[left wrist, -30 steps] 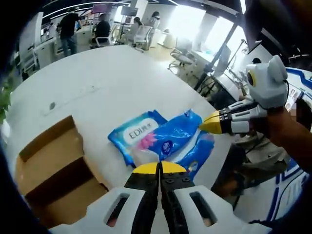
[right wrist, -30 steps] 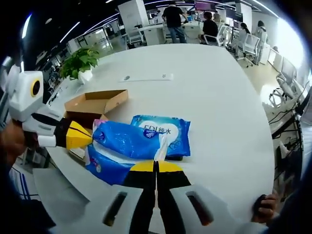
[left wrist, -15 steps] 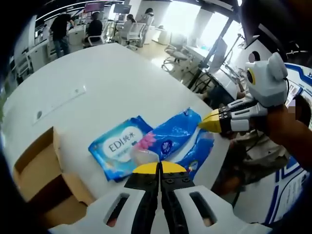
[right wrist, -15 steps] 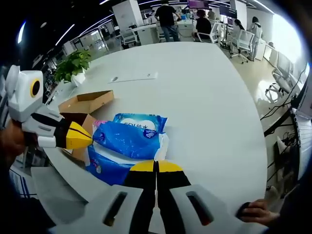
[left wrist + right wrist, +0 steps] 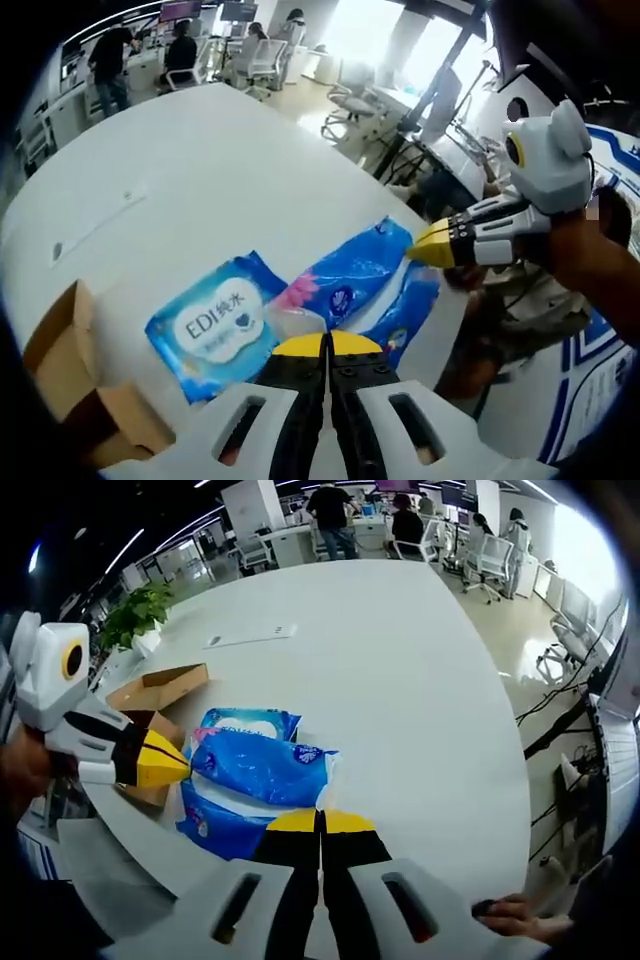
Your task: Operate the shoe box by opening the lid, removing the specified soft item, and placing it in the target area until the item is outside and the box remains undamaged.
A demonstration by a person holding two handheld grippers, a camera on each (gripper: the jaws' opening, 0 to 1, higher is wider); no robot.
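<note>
Holding the crinkly blue plastic wipes pack between them, left gripper and right gripper, fingers pinched shut, had carried it farther from the open brown cardboard shoe box at frame left, over the white surface; placement pending.

The cardboard box is cut by the rim; blue pack hides another.

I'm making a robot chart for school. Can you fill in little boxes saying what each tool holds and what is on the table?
left tool: shut on the blue tissue pack
right tool: shut on the same pack's other end
held pack: between both tools, above the table
white table: EDI wipes pack, open cardboard shoe box
background: potted plant, people at desks
</note>
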